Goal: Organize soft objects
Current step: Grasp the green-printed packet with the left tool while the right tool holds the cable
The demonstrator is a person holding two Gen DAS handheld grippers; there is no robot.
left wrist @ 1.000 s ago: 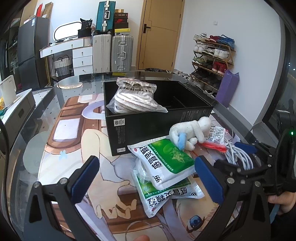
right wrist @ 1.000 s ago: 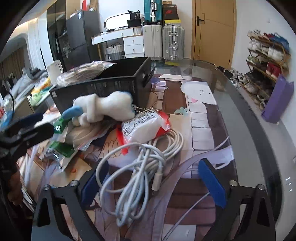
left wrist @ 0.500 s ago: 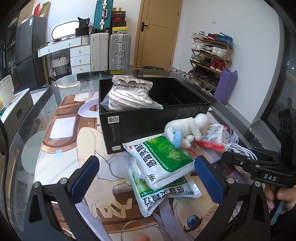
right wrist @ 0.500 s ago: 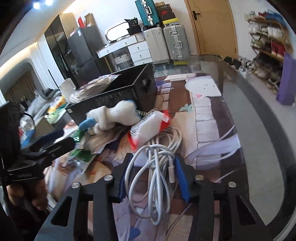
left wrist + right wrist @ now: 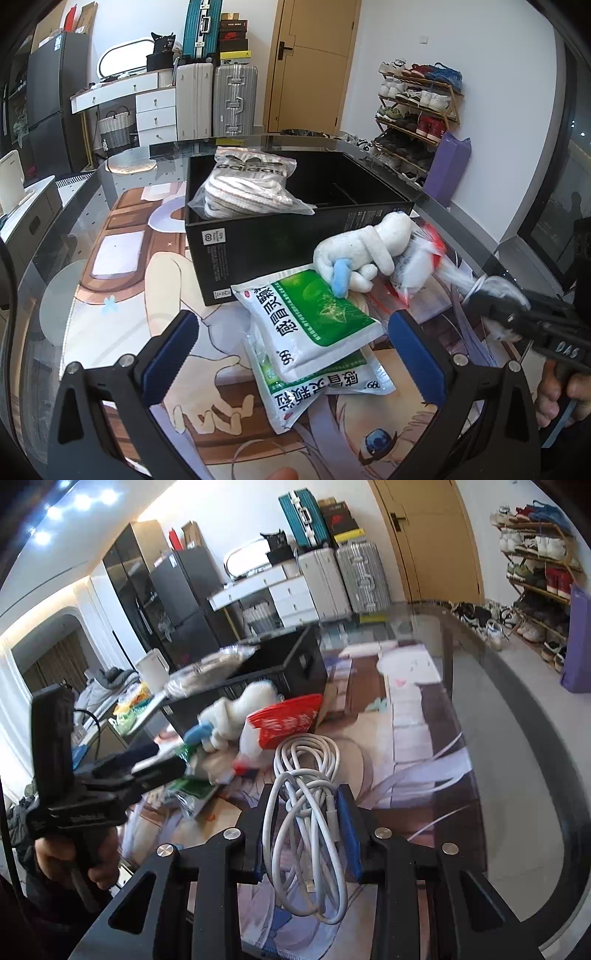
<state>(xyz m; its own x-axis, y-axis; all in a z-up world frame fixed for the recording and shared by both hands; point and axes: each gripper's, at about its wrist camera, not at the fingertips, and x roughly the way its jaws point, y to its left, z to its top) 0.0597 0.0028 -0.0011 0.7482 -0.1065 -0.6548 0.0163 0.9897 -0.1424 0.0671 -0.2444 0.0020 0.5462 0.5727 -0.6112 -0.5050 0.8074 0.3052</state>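
Left gripper (image 5: 291, 354): fingers spread wide, holding nothing, hovering low over the table (image 5: 122, 295) in front of the green-and-white packets (image 5: 306, 321). Same stance as half a second ago.
Black box (image 5: 266, 251): open top, standing on the table behind the packets. One bagged striped fabric item (image 5: 247, 188) already lies in its left part; the right part shows only dark interior.
Green-and-white packets: two, stacked and overlapping, just in front of the box.
Plush toy (image 5: 365, 254): white with a blue piece, resting on the upper packet and against the box wall.
Red-and-white pouch (image 5: 284, 723): just right of the plush toy, blurred in both views.
Right gripper (image 5: 306, 830): narrow, closed on the white cable bundle (image 5: 310, 805); strands pass between the blue pads.
Change: one second ago the right gripper stood wide around the cable; half a second ago it was closing; now the bundle is clamped and appears partly raised off the table.
Meaning for task: the cable is secured, so transfer toward the black box is the likely next step. Loose loops hang below the grip and could snag the pouch.
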